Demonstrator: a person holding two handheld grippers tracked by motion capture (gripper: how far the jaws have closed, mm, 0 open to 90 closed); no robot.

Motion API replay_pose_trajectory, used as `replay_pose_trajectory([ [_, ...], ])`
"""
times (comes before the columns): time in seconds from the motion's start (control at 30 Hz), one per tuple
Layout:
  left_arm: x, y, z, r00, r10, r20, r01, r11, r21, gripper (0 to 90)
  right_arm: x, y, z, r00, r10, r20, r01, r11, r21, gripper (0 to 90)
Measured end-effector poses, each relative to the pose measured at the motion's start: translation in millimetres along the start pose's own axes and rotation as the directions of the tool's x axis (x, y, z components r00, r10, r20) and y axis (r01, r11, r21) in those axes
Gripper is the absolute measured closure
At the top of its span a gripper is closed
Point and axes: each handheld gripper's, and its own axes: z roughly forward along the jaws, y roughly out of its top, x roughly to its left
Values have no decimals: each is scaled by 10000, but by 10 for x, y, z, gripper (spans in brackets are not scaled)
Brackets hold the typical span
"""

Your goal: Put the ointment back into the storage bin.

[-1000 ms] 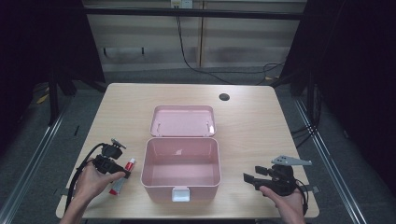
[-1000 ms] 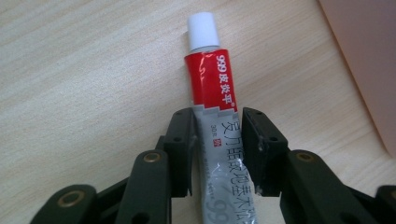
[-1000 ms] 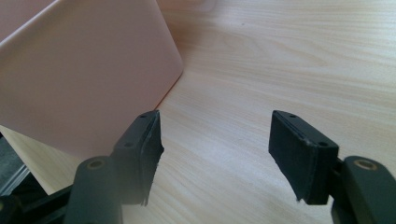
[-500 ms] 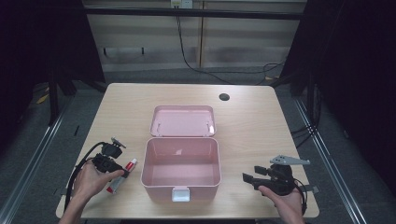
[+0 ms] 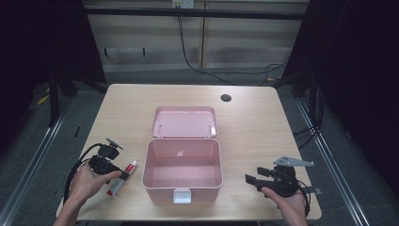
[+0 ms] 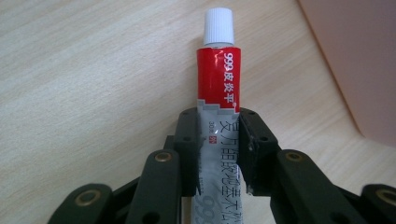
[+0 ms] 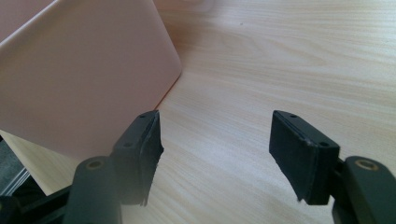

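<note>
A red and grey ointment tube (image 5: 130, 166) with a white cap lies on the wooden table (image 5: 244, 127), left of an open pink box (image 5: 182, 188). My left gripper (image 5: 121, 175) is shut on the tube (image 6: 218, 79) at its grey rear half, the cap pointing away from the jaws. The left gripper (image 6: 218, 140) sits low over the tabletop. To the right of the box, near the table's front edge, my right gripper (image 5: 251, 180) is open and holds nothing. In the right gripper view its jaws (image 7: 215, 144) stand wide apart, aimed past the box's side wall (image 7: 84, 79).
The box's lid (image 5: 184, 121) lies folded back flat behind it, and a white latch (image 5: 182, 196) hangs on the front wall. A dark round hole (image 5: 226, 98) is in the table's far right part. Cables trail from both grippers.
</note>
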Motion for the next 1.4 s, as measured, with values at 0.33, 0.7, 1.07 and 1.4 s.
replay_pose_trajectory([
  [0.33,11,-42,-108,9994,-98,319,109,9994,-342,712,-1,-1,1,10000,5,-58,-5,10000,11,337],
  [0.7,2,-83,-223,9942,557,922,-504,9970,-591,711,-4,-3,6,9999,63,-100,-62,9999,96,334],
  [1.07,-59,-91,-348,9930,650,982,-555,9938,-967,711,-4,-3,7,9999,53,-125,-52,9999,97,333],
  [1.4,-140,-90,-465,9895,1227,759,-1150,9884,-991,711,-6,-4,9,9999,78,-119,-76,9999,111,331],
])
